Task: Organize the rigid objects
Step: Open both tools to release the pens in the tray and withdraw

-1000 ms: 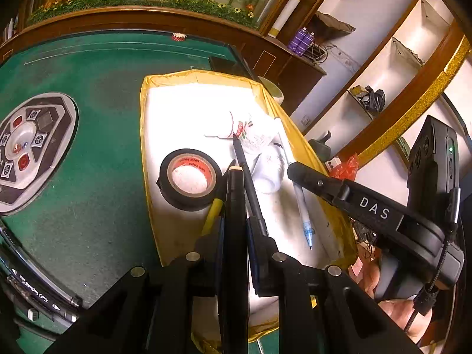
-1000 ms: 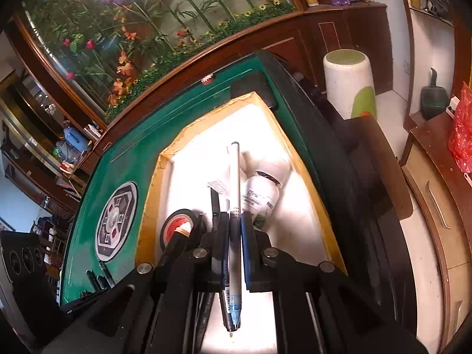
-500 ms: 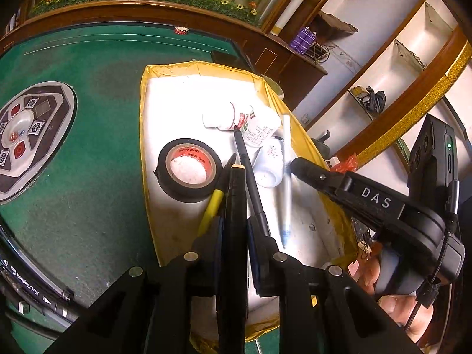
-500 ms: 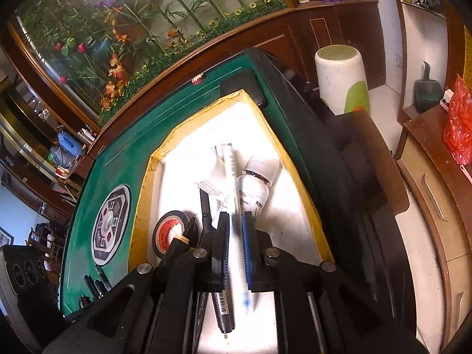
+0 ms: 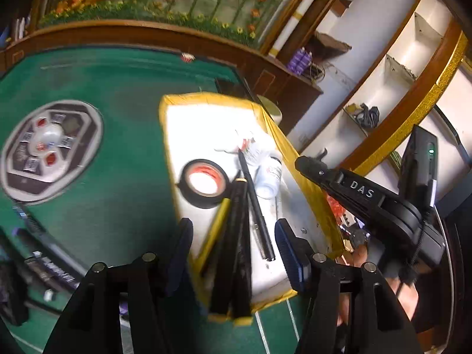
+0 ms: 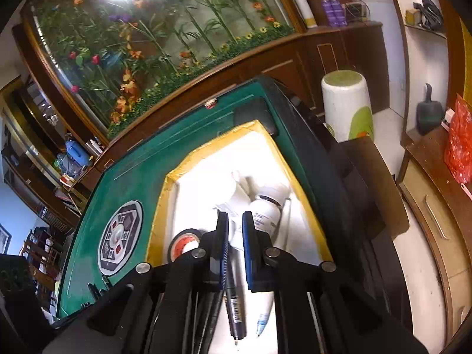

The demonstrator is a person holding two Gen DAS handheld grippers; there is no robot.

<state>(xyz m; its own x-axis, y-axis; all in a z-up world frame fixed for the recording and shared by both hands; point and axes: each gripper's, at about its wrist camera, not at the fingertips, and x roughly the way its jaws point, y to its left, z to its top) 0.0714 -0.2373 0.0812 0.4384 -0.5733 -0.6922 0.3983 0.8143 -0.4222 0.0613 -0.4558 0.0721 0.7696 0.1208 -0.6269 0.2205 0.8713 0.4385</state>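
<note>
Left tool (image 5: 233,250) had spread apart, dropping black pen (image 5: 256,203) into tray (image 5: 306,188) ahead | right tool (image 6: 235,246) slightly apart, empty, clear pen (image 6: 265,312) released below | both pens stowed

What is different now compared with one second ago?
The left tongs opened and released the dark pencil into the white tray. The right tongs let go of the white pen and parted slightly. The black tape roll and white bottle stayed.
</note>
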